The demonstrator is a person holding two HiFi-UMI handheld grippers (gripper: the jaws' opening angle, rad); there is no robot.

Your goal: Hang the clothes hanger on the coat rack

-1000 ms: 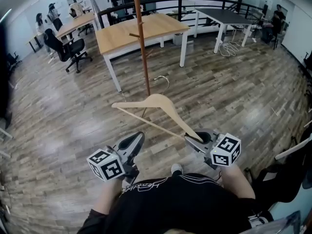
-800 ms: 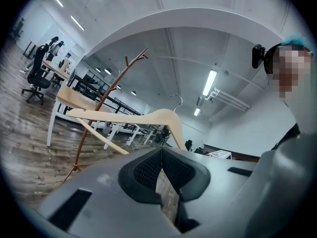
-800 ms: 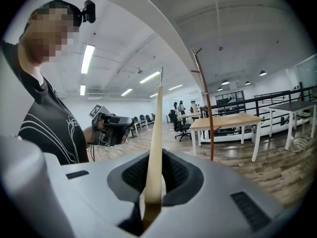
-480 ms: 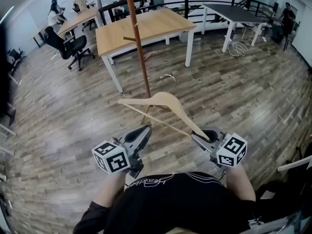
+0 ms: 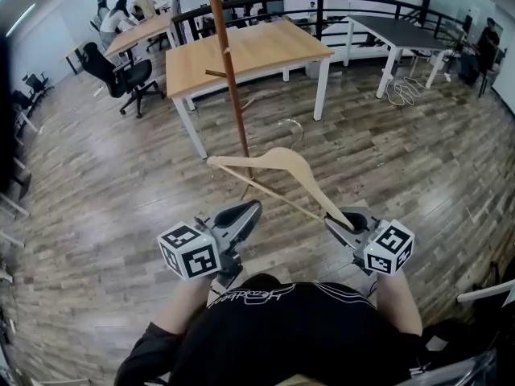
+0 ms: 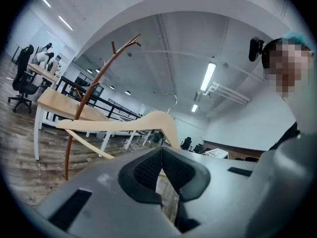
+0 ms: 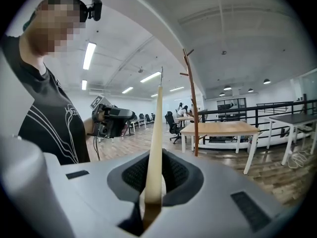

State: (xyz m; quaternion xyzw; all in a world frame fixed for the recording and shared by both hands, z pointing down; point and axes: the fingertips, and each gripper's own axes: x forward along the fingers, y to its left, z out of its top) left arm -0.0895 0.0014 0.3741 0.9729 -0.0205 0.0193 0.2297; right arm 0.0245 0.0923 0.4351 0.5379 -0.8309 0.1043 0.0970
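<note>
A pale wooden hanger (image 5: pixel 283 164) with a metal hook (image 5: pixel 294 129) hangs in the air in front of me. My right gripper (image 5: pixel 341 219) is shut on its right end, and the arm stands upright between the pads (image 7: pixel 155 133). In the head view my left gripper (image 5: pixel 246 212) is shut with nothing in it, just below the hanger's cross bar. The brown coat rack (image 5: pixel 228 79) rises right behind the hanger's left arm. Its branched top shows in the left gripper view (image 6: pixel 117 53), behind the hanger (image 6: pixel 148 120). The right gripper view shows the rack (image 7: pixel 193 108) further ahead.
A light wooden table (image 5: pixel 249 48) stands behind the rack. A black office chair (image 5: pixel 122 75) is to its left and a dark table (image 5: pixel 402 27) at the back right. Cables (image 5: pixel 405 92) lie on the plank floor. People sit at a far desk (image 5: pixel 121 16).
Both grippers and the hanger have moved forward toward the coat rack. The hanger's left arm now crosses in front of the pole's foot. The grip has not changed.
</note>
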